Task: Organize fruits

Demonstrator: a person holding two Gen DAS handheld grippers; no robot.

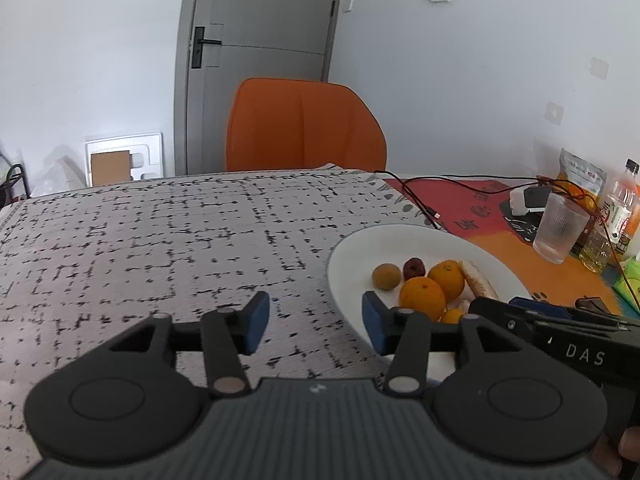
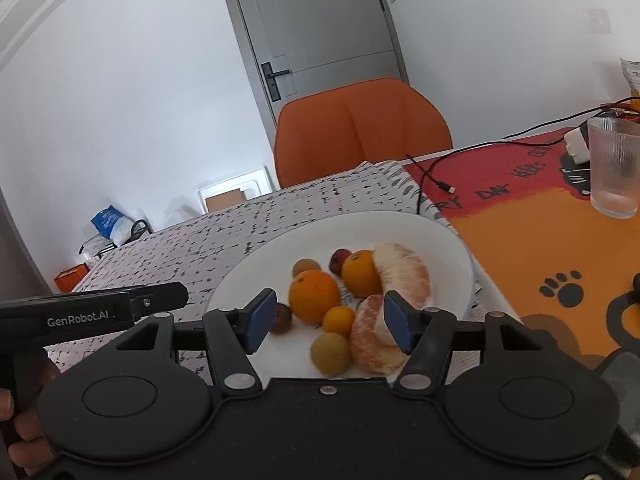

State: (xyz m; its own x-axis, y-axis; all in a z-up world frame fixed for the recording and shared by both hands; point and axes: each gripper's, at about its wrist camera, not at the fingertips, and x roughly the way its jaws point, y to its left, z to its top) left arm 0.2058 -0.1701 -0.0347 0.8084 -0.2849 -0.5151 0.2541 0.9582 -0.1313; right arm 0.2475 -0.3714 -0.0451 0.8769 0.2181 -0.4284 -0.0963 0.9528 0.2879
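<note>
A white plate [image 2: 448,240] holds several fruits: a large orange [image 2: 314,296], a second orange [image 2: 360,274], a small orange [image 2: 338,320], a tan round fruit [image 2: 331,353], a dark red fruit [image 2: 340,261] and peeled pomelo segments [image 2: 404,274]. My right gripper [image 2: 330,322] hovers open over the plate's near side. The small orange and the tan fruit lie between its blue pads, and neither pad presses on them. My left gripper [image 1: 316,320] is open and empty over the patterned cloth, just left of the plate [image 1: 352,248].
A ribbed glass [image 2: 614,168] stands on the orange and red mat [image 2: 540,240] to the right. Black and red cables [image 2: 436,168] trail behind the plate. Bottles and a snack bag [image 1: 582,172] crowd the far right. An orange chair [image 1: 304,128] faces the table's far edge.
</note>
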